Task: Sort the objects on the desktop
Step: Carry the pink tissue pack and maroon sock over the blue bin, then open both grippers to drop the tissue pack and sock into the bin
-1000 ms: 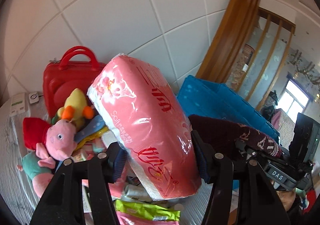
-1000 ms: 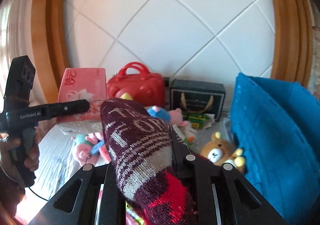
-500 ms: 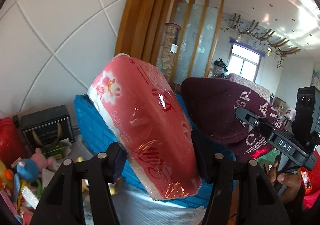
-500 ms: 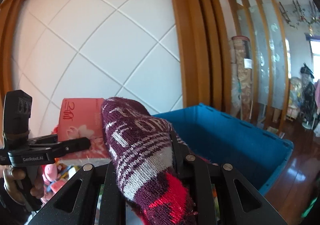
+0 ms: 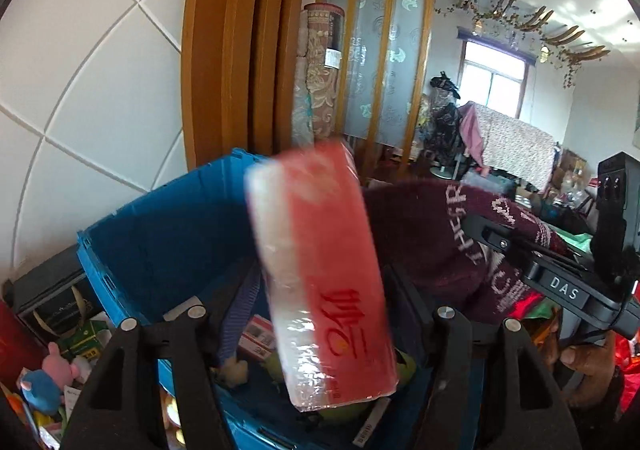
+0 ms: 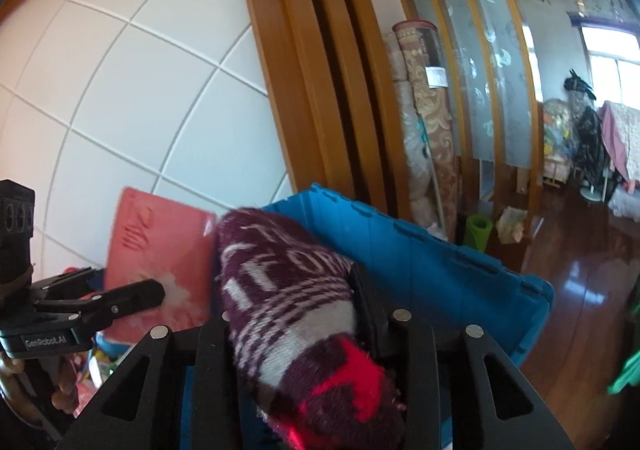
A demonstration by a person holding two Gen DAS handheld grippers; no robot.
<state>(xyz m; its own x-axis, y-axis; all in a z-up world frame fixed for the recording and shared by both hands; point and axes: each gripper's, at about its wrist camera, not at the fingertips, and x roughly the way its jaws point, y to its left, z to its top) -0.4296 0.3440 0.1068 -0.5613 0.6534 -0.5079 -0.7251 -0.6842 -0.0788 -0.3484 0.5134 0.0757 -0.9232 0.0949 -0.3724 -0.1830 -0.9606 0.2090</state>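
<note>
A pink plastic-wrapped tissue pack (image 5: pixel 320 282) hangs blurred and tilted between the fingers of my left gripper (image 5: pixel 322 278), over the open blue crate (image 5: pixel 160 218). The left jaws are opening, and a gap shows beside the left pad, so the pack is slipping free. In the right wrist view a maroon, white and red knitted sock (image 6: pixel 288 290) lies between the fingers of my right gripper (image 6: pixel 288 290), above the same crate (image 6: pixel 440 270). The right jaws are opening too, and the sock rests loose between them. The two grippers are side by side, and the pack (image 6: pixel 160 250) is just left of the sock.
Several small items lie on the crate floor (image 5: pixel 256 334). Plush toys (image 5: pixel 40 382) and a black gift box (image 5: pixel 48 290) sit on the table left of the crate. A wooden frame (image 5: pixel 224 50) and rolled carpets (image 5: pixel 320 70) stand behind it. A hand (image 5: pixel 588 354) holds the right gripper.
Both grippers swung right from the toy pile to above the blue crate. Their fingers have spread wider, and the tissue pack has tilted and blurred between the left fingers.
</note>
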